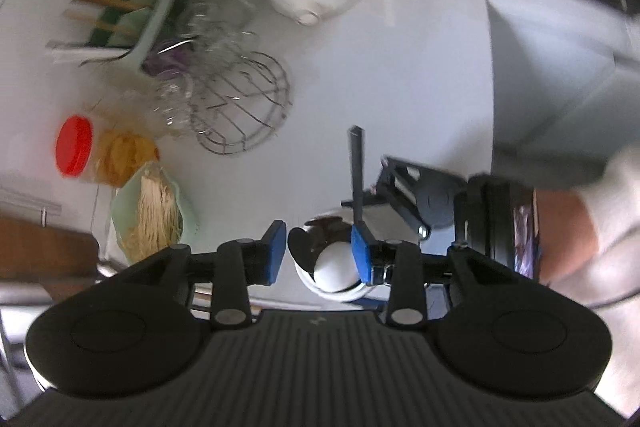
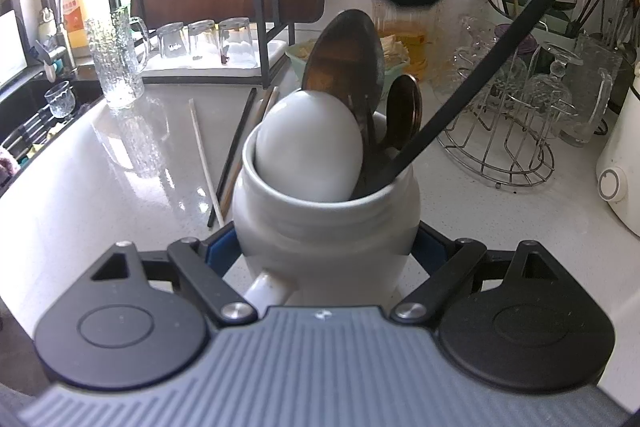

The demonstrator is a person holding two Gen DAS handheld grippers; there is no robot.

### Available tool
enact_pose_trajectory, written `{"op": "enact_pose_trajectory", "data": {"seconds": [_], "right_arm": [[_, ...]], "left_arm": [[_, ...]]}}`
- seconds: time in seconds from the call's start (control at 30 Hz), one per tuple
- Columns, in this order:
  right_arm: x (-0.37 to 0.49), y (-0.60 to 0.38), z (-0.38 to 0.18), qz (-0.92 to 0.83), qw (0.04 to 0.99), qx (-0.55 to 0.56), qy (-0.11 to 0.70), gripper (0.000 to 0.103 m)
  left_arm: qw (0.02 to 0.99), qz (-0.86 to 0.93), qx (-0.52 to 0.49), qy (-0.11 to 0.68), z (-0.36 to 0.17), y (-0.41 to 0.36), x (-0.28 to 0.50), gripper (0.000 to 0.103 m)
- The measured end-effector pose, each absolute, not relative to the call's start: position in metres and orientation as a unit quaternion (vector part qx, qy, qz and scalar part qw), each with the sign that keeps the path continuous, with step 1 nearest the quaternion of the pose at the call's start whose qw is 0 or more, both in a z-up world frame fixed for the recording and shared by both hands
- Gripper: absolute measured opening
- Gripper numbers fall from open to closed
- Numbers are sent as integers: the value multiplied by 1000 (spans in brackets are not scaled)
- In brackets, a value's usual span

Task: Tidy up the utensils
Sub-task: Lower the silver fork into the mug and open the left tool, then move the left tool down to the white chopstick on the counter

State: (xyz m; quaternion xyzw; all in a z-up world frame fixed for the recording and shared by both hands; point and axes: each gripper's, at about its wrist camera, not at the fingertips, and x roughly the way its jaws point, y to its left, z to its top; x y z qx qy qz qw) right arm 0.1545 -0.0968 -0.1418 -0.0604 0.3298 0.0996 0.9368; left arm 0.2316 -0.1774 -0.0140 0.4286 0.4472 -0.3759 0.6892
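Note:
My right gripper (image 2: 326, 247) is shut on a white ceramic jar (image 2: 326, 223) that stands on the pale counter (image 2: 120, 187). In the jar stand a white spoon (image 2: 308, 143), two dark wooden spoons (image 2: 344, 55) and a long black handle (image 2: 500, 55) leaning to the right. In the left wrist view my left gripper (image 1: 320, 253) hangs open above the jar (image 1: 340, 293), pointing steeply down. The black handle (image 1: 357, 171) stands beside its right pad, not pinched. Several loose chopsticks (image 2: 232, 155) lie on the counter behind the jar.
A wire rack with glassware (image 2: 504, 131) and a green chopstick holder (image 2: 532, 7) stand at the right, before a white appliance (image 2: 620, 167). A glass pitcher (image 2: 116, 59), upturned glasses (image 2: 204, 35) and the sink (image 2: 32, 115) are at the left. A red-lidded jar (image 1: 74, 151) lies nearby.

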Motion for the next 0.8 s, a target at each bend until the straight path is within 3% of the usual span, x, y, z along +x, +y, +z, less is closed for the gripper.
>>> {"op": "enact_pose_trajectory", "data": {"seconds": [0.4,0.8], "right_arm": [[154,-97,-142,103,937,-61,327,91],[154,-96,-142,104,937,-61,329,91]], "left_arm": [[827,-298,222,421,-1,-106,231,41],[884,-218,62,410,-27,-46,217,41]]}}
